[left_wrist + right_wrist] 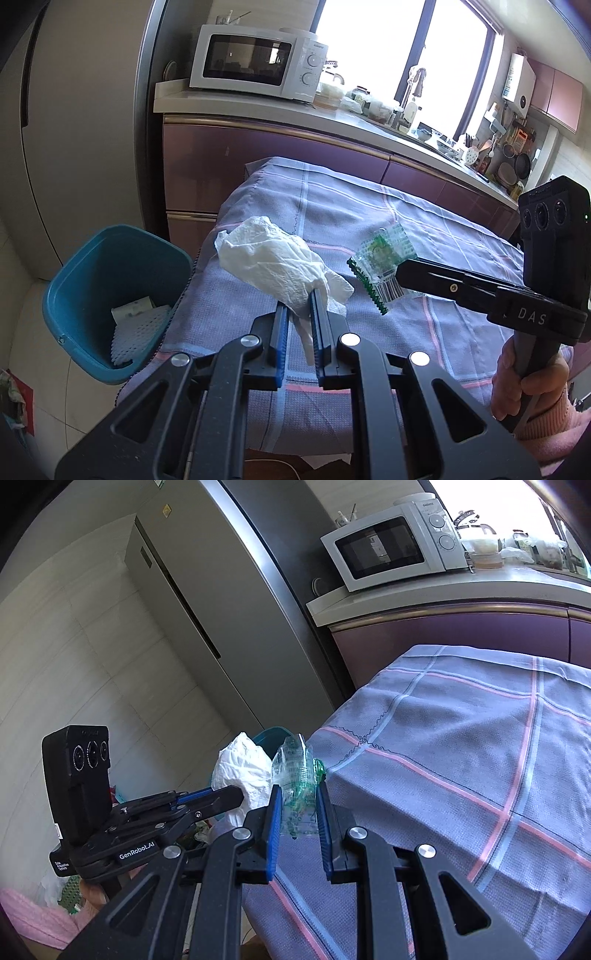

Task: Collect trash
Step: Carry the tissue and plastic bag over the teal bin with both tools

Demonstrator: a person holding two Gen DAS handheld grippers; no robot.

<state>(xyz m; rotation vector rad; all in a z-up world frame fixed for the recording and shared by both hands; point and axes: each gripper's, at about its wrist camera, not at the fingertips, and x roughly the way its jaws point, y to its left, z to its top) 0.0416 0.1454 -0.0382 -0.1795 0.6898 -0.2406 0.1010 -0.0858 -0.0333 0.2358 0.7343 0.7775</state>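
My left gripper [298, 297] is shut on a crumpled white paper towel [275, 258] and holds it above the left edge of the cloth-covered table [424, 229]. The towel also shows in the right wrist view [243, 771]. My right gripper [297, 788] is shut on a clear green-printed plastic wrapper [297, 775], held above the table's left edge. In the left wrist view the wrapper [380, 264] hangs from the right gripper's fingers [424, 278]. A teal trash bin [110, 299] stands on the floor left of the table, holding white scraps.
A purple cabinet with a white microwave [258, 61] on its counter runs behind the table. A grey fridge [207, 602] stands at the left. Sink and kitchen clutter [406, 107] sit under the window. Bags and litter [62, 890] lie on the floor.
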